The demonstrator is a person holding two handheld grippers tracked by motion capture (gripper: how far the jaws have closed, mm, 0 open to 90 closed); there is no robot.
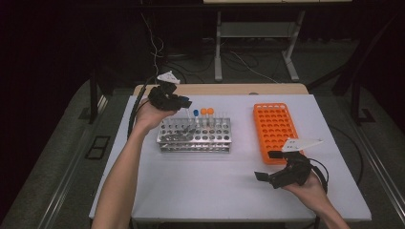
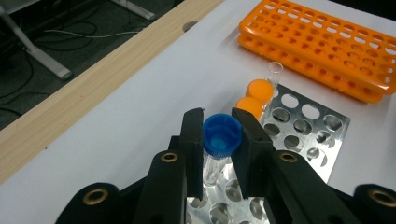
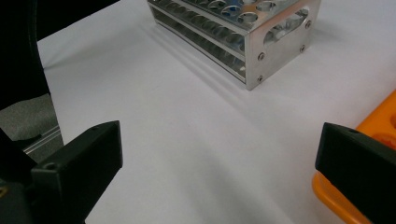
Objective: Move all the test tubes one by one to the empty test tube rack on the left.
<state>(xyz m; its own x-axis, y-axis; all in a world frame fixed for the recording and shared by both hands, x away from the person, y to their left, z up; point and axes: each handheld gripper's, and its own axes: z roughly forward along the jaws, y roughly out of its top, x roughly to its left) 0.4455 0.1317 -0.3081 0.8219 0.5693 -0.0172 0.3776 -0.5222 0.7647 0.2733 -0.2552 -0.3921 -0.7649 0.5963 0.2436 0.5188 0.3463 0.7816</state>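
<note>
Nearest the camera, the right claw [image 1: 266, 171] hovered low over the white counter [image 1: 215, 186] at its near right, held in the person's right hand [image 1: 308, 186], its jaws spread wide with nothing between them. In the right gripper view those jaws framed bare counter, with the orange rack's edge [image 3: 373, 135] just beside the right jaw and the metal rack [image 3: 261, 42] farther off. The orange rack [image 1: 274, 131] lay flat just beyond the right claw, its holes empty as far as could be seen. Left of it, well apart, stood the metal rack [image 1: 194, 135] near the counter's middle. At its far left corner the left claw [image 2: 222, 140] was closed on the blue cap [image 2: 222, 135] of a clear tube [image 2: 214, 170] that stood in the rack. Two orange-capped tubes [image 2: 256, 97] stood just beyond it in the same far row, then an uncapped tube [image 2: 274, 73]. Past the counter's wooden far edge [image 1: 219, 89] lay a dark floor with cables [image 1: 239, 62] and a stand's legs.
</note>
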